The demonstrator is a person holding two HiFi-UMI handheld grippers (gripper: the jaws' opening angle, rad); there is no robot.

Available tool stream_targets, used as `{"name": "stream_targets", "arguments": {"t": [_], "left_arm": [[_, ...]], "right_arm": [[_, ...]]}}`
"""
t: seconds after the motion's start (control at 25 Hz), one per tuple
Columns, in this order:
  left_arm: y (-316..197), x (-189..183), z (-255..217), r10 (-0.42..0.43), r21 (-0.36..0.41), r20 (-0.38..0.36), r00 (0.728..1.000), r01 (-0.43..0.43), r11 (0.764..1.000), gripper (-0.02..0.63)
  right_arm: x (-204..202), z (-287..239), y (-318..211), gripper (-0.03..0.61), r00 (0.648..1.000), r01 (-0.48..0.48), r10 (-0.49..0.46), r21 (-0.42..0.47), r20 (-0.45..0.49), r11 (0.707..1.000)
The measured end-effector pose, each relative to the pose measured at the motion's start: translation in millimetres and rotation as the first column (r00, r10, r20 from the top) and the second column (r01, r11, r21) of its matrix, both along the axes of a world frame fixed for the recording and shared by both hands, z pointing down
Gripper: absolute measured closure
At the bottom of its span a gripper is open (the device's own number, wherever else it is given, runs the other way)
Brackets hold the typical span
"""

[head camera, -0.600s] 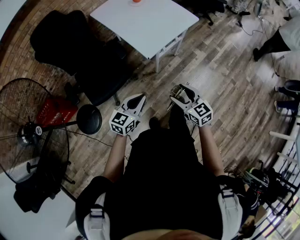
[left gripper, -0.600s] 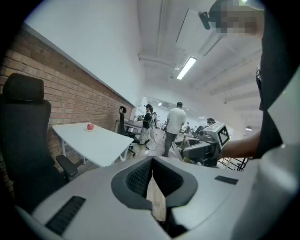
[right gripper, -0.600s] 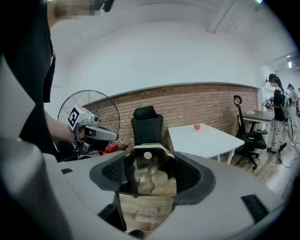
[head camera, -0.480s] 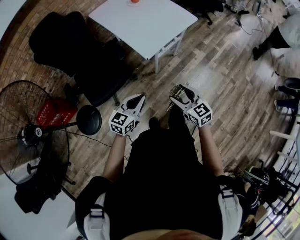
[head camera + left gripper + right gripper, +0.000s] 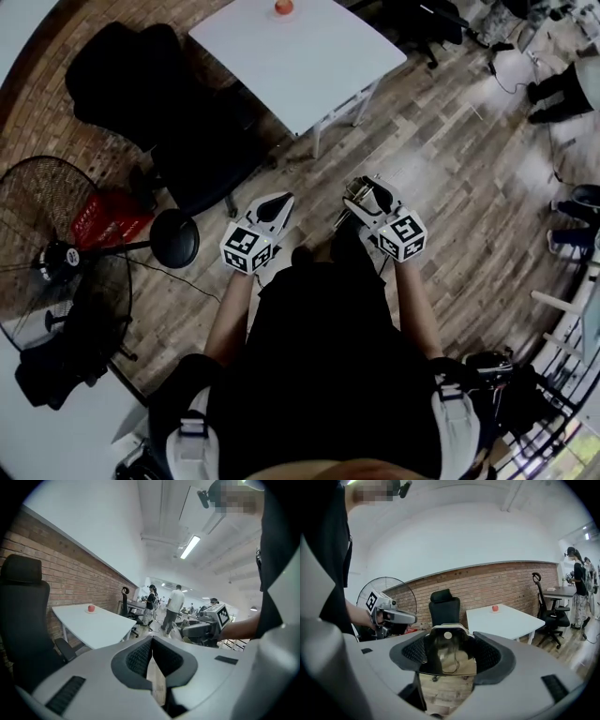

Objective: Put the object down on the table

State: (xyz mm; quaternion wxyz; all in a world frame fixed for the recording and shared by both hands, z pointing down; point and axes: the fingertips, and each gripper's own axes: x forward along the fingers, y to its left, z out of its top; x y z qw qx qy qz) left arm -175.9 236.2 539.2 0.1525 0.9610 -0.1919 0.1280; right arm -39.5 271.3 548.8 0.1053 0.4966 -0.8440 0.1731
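Item one, nearest: left gripper [image 5: 273, 207], held close in front of the body, its pads closed together with nothing between them, spare for this job. Item two, beside it: right gripper [image 5: 363, 193], its jaws held moderately apart by the shiny metal object [image 5: 449, 659] clamped between them. I cannot say what the object is. It stands up between the pads, its mirror-like face turned back toward the gripper's camera and a pale round spot at its top edge. I judge its long axis to run upward out of the grip, though the frames leave that uncertain. Item three, below and ahead: wood floor [image 5: 441, 159], well apart from both grippers. Item four, ahead: black chair [image 5: 141, 84], lying straight along the line of the right jaws. Item five, farther: white table [image 5: 309, 66], the destination, ahead of the object and off to the right of where those jaws point, with open floor between. The right hand carries the load, so I judge that arm must swing right and travel forward. Item six, farthest: red fruit [image 5: 283, 7] at the table's far edge.
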Motion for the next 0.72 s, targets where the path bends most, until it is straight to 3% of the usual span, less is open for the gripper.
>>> {"name": "stream_targets", "arguments": {"t": [0.72], "left_arm": [[-61, 79, -12, -0.093, 0.017, 0.013, 0.996, 0.093, 0.996, 0.594]], "right_arm": [[81, -4, -77, 0.293, 0.994, 0.112, -0.112, -0.001, -0.004, 0.994]]}}
